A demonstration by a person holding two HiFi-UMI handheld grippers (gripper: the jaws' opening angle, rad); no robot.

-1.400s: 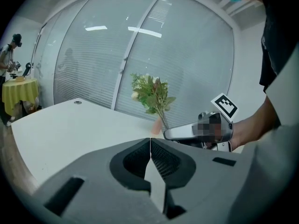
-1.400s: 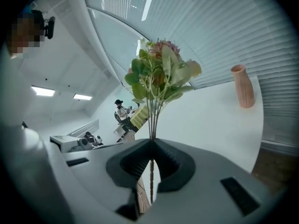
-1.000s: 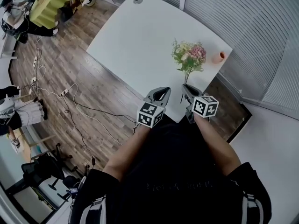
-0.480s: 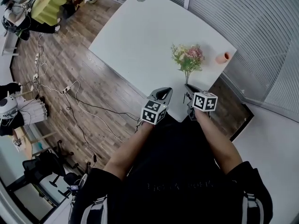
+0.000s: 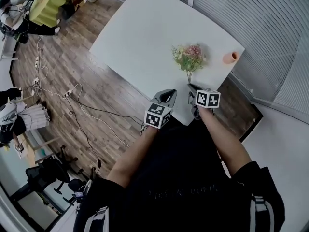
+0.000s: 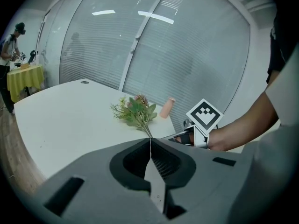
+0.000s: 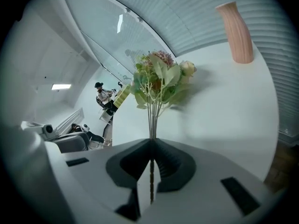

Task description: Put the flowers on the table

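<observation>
Closest to us, our left tongs [image 6: 150, 143] are pressed shut with nothing in them. They hang just beside our right tongs [image 7: 151, 143]. The right tongs are squeezed tight on the thin green stems [image 7: 152, 118] of the flowers [image 5: 189, 57]. The bunch points up and away from us, over the near edge of the white desk [image 5: 140, 37]. We think it is not lying on the desk yet. Here is what could go wrong. The stems are skinny and look smooth, so they could slide or spin in the tongs, and the bunch could tip over. We are close to the edge of the desk, so if we let go here the stem end might hang off and pull the flowers down to the wood floor [image 5: 72, 66]. If we let go from too high, the bunch could bounce or roll. Farther back stands a pink vase [image 7: 237, 31], well apart from the flowers, and a big push forward could bump it. Behind it is a glass wall [image 6: 187, 55] with blinds. We see no words or brand names anywhere. The cubes [image 5: 157, 116] on the tongs only have black and white squares.
</observation>
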